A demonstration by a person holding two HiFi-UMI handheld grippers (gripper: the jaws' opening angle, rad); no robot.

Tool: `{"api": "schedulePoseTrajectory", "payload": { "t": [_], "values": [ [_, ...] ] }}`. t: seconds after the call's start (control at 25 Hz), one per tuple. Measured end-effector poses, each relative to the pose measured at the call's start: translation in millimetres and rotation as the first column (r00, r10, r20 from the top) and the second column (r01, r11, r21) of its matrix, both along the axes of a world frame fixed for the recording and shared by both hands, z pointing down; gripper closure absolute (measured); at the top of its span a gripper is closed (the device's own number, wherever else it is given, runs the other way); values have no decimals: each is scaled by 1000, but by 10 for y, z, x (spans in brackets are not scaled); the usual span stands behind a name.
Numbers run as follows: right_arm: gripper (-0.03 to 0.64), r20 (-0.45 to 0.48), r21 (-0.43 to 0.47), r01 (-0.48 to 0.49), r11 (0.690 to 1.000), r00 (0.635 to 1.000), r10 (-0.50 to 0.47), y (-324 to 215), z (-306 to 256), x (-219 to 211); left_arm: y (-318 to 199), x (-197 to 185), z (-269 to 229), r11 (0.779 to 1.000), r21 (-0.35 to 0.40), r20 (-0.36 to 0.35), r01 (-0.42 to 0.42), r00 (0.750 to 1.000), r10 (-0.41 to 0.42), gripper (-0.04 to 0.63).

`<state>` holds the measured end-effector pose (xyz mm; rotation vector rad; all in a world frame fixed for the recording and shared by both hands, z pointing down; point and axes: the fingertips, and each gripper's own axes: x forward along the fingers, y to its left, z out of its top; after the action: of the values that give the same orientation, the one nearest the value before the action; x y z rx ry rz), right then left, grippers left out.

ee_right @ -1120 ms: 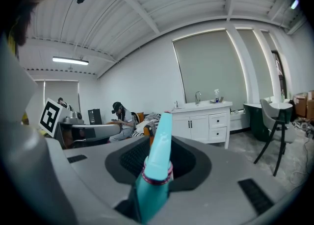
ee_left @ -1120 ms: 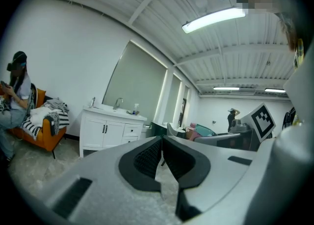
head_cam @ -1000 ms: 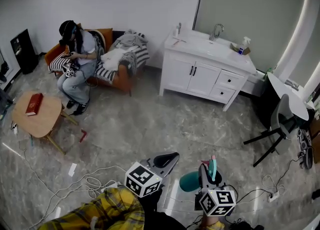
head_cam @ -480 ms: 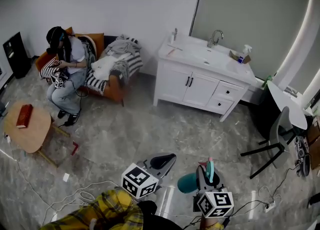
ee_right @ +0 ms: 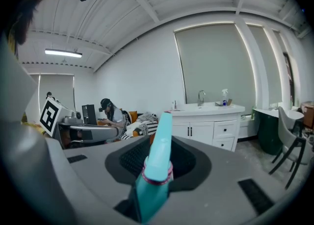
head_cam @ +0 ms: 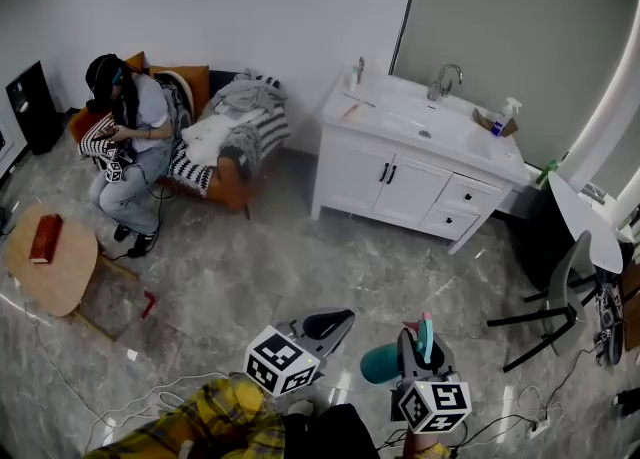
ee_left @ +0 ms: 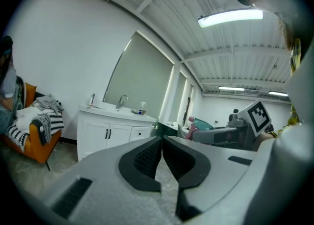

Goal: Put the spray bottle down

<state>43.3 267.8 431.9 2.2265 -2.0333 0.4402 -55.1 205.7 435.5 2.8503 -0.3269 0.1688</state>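
Observation:
A teal spray bottle (ee_right: pixel 156 162) with a pink ring round its neck stands between the jaws of my right gripper (ee_right: pixel 159 143), which is shut on it. In the head view the right gripper (head_cam: pixel 421 339) is at the bottom right, with the bottle's teal body (head_cam: pixel 379 362) showing to its left. My left gripper (head_cam: pixel 335 323) is beside it at the bottom centre. In the left gripper view the left gripper (ee_left: pixel 161 138) is shut with nothing between its black pads. Both grippers point across the floor towards a white vanity (head_cam: pixel 405 182).
The vanity has a sink, a tap (head_cam: pixel 443 78) and a small spray bottle (head_cam: pixel 507 115) on top. A person sits on an orange sofa (head_cam: pixel 225 172) at left. A round wooden table (head_cam: pixel 60 277) carries a red book (head_cam: pixel 44 238). A black chair (head_cam: pixel 562 282) stands at right; cables (head_cam: pixel 150 392) lie on the floor.
Both grippers have travelled together across the room with the bottle still in the right one. The vanity now looks a little larger and the sofa and table have shifted left.

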Motion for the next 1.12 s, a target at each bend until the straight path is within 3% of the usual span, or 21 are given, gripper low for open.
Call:
{"api": "schedulePoseTrajectory", "payload": {
  "t": [0.36,0.76,1.12],
  "values": [
    [511,0,37,44,998,999,-44,-706,-48,501,-582,375,-10,999,23,19,49,999,-49,584],
    [511,-16,68,116,991,993,-115,-1527,-257,1374,-1338,1252,-279,993,29,-18,111,994,-110,584],
    [511,-18,70,181,981,983,-180,-1988,-209,2041,-1712,1944,-257,986,25,-37,166,986,-165,584]
  ]
}}
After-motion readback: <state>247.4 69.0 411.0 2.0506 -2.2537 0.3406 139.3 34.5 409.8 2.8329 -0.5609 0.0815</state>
